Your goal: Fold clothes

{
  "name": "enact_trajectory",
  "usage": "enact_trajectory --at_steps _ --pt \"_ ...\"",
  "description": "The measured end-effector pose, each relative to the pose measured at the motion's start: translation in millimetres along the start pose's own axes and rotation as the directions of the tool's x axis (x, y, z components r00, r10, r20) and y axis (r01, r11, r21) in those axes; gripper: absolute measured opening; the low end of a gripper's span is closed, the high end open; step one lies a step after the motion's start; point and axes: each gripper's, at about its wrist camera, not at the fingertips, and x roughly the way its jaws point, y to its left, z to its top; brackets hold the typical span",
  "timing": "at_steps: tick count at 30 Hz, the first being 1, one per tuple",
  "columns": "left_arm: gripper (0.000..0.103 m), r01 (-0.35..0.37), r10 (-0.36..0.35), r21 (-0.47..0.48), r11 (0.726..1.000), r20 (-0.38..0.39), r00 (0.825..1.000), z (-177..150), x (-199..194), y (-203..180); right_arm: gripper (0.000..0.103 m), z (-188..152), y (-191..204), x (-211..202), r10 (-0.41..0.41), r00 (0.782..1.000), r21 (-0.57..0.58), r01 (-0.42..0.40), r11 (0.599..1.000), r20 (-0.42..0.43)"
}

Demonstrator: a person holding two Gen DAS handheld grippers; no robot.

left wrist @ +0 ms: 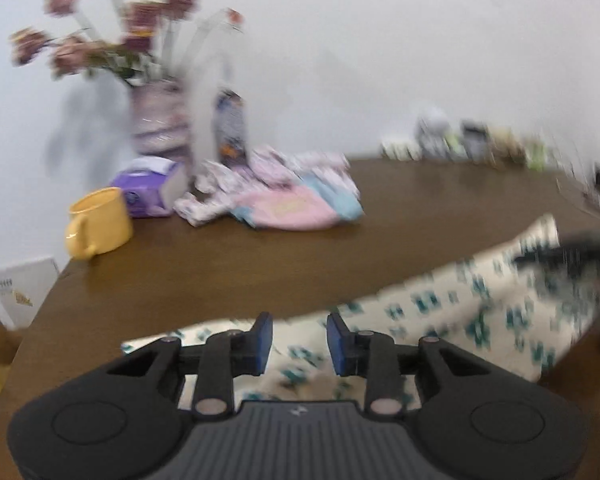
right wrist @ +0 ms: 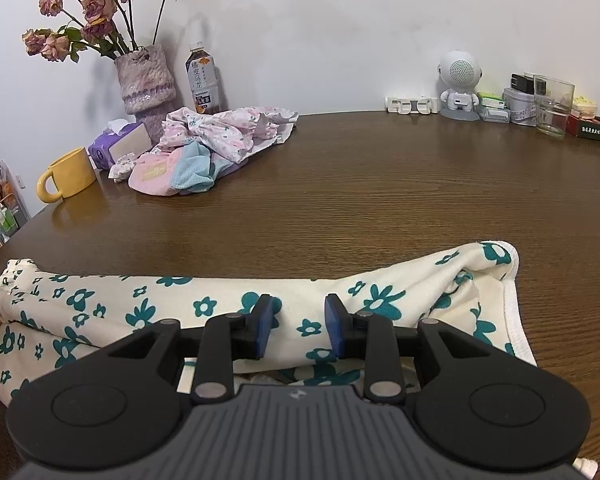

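In the blurred left wrist view, the left gripper is held with jaws apart and empty above the near end of the cream garment with teal flowers, laid lengthwise on the brown table. In the right wrist view, the right gripper is likewise spread and empty over the same garment, already doubled into a long band. A further fold appears due; an end must be pinched first.

soft matt floral cloth, glossy wood-grain table, matt black plastic gripper, glossy yellow mug
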Motion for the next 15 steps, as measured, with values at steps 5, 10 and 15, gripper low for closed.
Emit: enact_trajectory --at_steps 5,10,15 --pt "0.016 -0.074 0.074 -0.004 0.997 -0.035 0.997 -29.4 16.8 -0.2 0.029 -0.3 -0.1 -0.1 0.002 1.0 -0.002 -0.002 1.0 -0.001" --pt "0.032 -0.07 0.07 -0.026 0.997 -0.003 0.998 -30.0 7.5 6.6 0.03 -0.5 -0.3 -0.4 0.003 1.0 -0.003 -0.003 1.0 -0.001" --pt "0.047 -0.002 0.002 -0.009 1.0 0.043 0.999 -17.4 -21.5 22.4 0.03 -0.5 1.0 -0.4 0.0 1.0 -0.011 0.0 1.0 -0.001"
